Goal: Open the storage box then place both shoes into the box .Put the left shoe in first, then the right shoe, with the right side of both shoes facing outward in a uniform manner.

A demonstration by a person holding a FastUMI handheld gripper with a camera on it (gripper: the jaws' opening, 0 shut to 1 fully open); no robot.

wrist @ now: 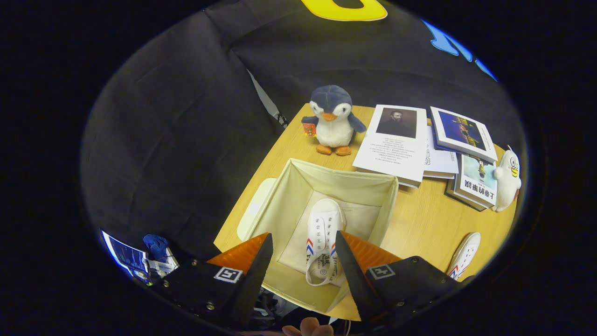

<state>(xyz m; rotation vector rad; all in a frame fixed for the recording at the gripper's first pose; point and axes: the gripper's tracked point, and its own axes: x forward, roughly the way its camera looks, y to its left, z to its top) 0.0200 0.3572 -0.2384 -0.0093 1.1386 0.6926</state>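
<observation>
An open cream fabric storage box stands on the wooden table. One white canvas shoe with red and blue stripes lies on the box floor, its toe pointing away from me. My gripper hangs open above the near side of the box. The shoe's heel shows in the gap between the fingers, and neither finger touches it. The second white shoe lies on the table to the right of the box, beyond the right finger. The box's cream lid lies flat against the box's left side.
A penguin plush stands behind the box. Books and another stack lie at the back right, with a small white plush toy beside them. Fingertips of a hand show below the gripper. The table's left edge runs close to the lid.
</observation>
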